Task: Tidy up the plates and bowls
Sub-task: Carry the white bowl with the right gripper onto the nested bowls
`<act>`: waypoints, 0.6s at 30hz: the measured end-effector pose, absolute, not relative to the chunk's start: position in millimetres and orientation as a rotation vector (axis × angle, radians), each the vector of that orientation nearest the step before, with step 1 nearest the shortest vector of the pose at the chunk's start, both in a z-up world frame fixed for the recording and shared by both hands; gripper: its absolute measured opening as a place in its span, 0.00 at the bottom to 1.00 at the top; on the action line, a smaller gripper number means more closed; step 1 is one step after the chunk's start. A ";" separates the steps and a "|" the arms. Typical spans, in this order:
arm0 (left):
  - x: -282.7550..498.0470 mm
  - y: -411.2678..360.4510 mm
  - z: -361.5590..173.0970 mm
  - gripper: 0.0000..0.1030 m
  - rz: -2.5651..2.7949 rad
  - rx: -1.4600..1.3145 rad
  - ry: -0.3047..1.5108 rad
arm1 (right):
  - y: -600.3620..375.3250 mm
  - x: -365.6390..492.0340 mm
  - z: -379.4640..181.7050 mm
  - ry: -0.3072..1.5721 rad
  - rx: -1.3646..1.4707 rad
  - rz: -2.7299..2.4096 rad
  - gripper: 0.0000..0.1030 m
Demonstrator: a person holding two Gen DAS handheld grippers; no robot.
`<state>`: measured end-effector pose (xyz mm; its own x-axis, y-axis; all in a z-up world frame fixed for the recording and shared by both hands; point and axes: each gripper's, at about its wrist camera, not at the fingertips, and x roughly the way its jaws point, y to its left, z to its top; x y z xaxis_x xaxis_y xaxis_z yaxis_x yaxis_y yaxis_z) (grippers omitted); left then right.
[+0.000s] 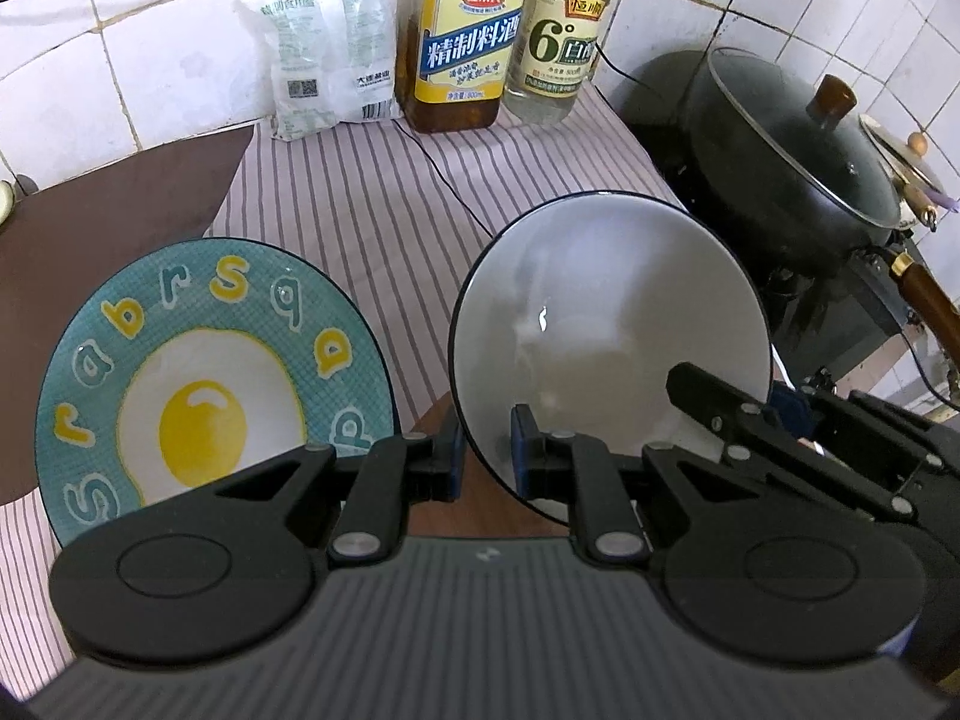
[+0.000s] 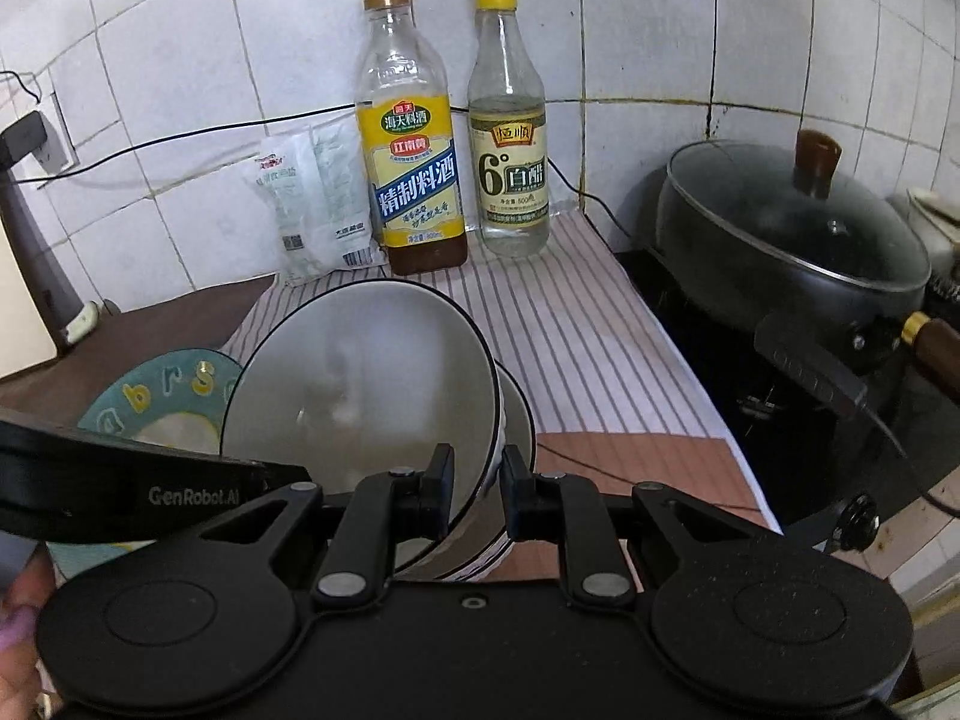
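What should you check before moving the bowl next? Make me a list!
1. Left tongs pinch the white bowl by its rim: ok.
2. Right tongs pinch a bowl rim too: ok.
3. Second bowl nested snugly behind it: cannot tell.
4. Egg plate lies to the side, not under the bowl: ok.
5. Black cable kept off the striped cloth: not ok, it crosses it.

plate (image 1: 210, 360): left of the bowl (image 1: 606, 324), on the striped cloth (image 1: 372, 204)
bottles (image 1: 468, 36): at the cloth's back edge
wok (image 1: 780, 180): right of the cloth
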<state>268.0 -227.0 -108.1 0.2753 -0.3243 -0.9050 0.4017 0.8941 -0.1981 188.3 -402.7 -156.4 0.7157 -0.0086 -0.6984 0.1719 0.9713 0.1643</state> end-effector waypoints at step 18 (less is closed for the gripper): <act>265.2 -222.0 -113.9 0.14 -0.497 0.038 1.184 | -366.8 169.3 -155.1 0.680 -0.012 -0.213 0.27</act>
<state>265.2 -222.0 -113.9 0.2826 -0.3513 -0.8926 0.3906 0.8920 -0.2274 169.3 -366.8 -155.1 0.7564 -0.1995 -0.6230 0.1919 0.9781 -0.0803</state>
